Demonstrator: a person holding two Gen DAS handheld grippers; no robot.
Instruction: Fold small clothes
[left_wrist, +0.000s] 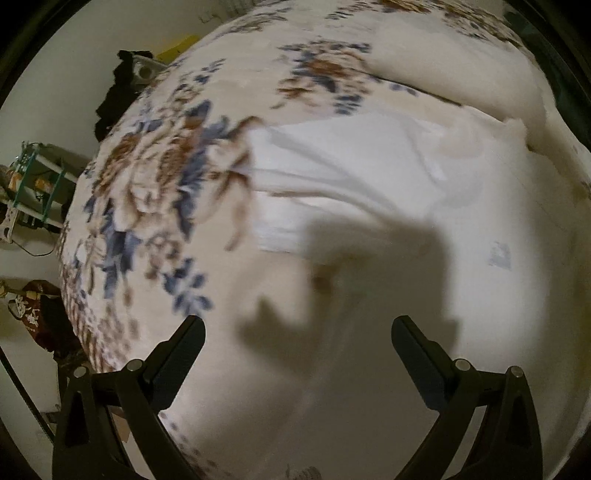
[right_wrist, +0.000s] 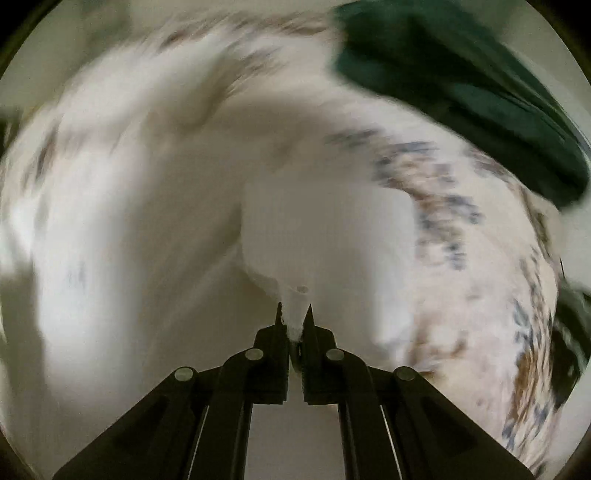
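Right tool (right_wrist: 294, 314) pinches one white garment (right_wrist: 325, 236).

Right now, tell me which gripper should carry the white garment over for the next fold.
Right. The right gripper is shut on a pinch of the white garment. The left gripper hangs open above the floral bedspread, holding nothing.

Cream bedspread printed with blue and brown flowers (left_wrist: 155, 177), covering a bed that fills most of the left wrist view. Left of the bedspread: pale floor (left_wrist: 48, 110), a green-framed shelf rack (left_wrist: 33, 184), a heap of black cloth (left_wrist: 114, 92), and a dark red patterned item (left_wrist: 37, 314). Dark green fabric (right_wrist: 461, 85) lies at its far right edge in the right wrist view.
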